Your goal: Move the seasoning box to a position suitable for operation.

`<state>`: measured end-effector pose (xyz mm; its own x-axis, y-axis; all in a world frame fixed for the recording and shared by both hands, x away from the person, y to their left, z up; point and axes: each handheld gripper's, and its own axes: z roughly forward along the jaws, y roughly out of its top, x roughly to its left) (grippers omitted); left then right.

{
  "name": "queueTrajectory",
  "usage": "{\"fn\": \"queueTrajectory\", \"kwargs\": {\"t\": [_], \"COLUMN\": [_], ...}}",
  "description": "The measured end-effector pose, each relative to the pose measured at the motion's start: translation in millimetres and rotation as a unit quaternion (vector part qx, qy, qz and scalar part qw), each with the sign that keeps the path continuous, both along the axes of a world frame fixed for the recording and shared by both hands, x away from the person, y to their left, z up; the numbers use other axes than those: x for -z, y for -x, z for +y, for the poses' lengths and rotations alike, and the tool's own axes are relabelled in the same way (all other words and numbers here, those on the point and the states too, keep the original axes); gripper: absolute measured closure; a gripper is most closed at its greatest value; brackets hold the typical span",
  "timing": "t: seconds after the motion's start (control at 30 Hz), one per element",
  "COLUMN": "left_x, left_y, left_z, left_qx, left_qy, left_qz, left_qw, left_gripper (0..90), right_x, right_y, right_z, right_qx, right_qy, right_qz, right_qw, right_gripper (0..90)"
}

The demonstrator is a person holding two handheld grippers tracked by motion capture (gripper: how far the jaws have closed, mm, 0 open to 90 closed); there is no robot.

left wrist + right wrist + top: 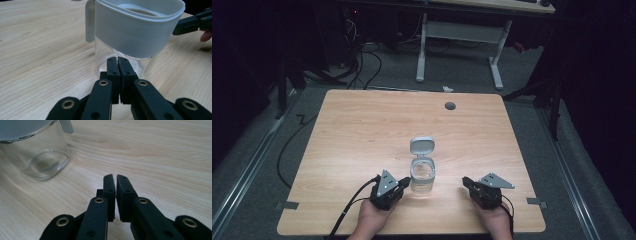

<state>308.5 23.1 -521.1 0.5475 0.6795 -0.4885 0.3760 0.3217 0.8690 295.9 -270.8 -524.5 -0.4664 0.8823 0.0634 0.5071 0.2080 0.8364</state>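
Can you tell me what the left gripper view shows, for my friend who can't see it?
A clear jar with a frosted white collar stands on a wooden table, lid flipped open. The left tongs point at its glass base, jaws closed together with nothing between them. The right tongs show at the far right.

The light wooden bench [362, 130] shows pale tan grain in long streaks, with a small dark grey round plug [450, 105] set near its far edge. The clear square glass jar [422, 180] carries a pale grey plastic collar and an open flip lid [421, 146] of the same grey. Both the left tool [404, 183] and the right tool [466, 182] are matte black with brass-coloured rivets, each topped by a grey three-cornered plate.
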Motion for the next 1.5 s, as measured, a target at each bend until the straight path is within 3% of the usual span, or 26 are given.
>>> {"fn": "queueTrajectory", "kwargs": {"t": [0.33, 0.53, 0.7, 0.97, 1.13, 1.27, 1.5], "left_x": [4.1, 3.1, 4.7, 7.5, 10.4, 9.6, 9.4], "left_y": [16.4, 31.7, 25.0, 19.1, 20.1, 18.8, 19.5], "left_z": [4.8, -6.8, -20.6, -19.5, -21.2, -19.0, -18.3], "left_qx": [-0.001, 0.023, 0.027, 0.018, 0.021, 0.019, 0.017], "left_qy": [0.007, 0.016, 0.004, 0.001, 0.003, 0.015, 0.018], "left_qz": [0.004, 0.015, 0.014, 0.016, 0.011, 0.014, 0.010], "left_qw": [1.0000, 0.9995, 0.9995, 0.9997, 0.9997, 0.9996, 0.9996], "left_gripper": [85.1, 88.3, 89.0, 90.0, 89.5, 89.6, 89.4], "right_x": [0.2, 0.8, 1.1, 0.9, -2.7, -6.6, -16.8], "right_y": [-0.8, -1.2, -0.9, -0.5, -1.2, -7.6, -23.9], "right_z": [1.8, 6.5, 9.2, 8.1, 10.5, 16.1, 33.7], "right_qx": [0.015, 0.020, 0.016, 0.017, 0.016, 0.012, -0.005], "right_qy": [0.002, 0.009, 0.011, 0.009, -0.007, -0.010, -0.008], "right_qz": [0.002, 0.000, -0.001, -0.003, -0.012, -0.017, -0.028], "right_qw": [0.9999, 0.9998, 0.9998, 0.9998, 0.9998, 0.9997, 0.9996], "right_gripper": [88.3, 89.3, 88.9, 88.5, 88.2, 89.9, 89.9]}}
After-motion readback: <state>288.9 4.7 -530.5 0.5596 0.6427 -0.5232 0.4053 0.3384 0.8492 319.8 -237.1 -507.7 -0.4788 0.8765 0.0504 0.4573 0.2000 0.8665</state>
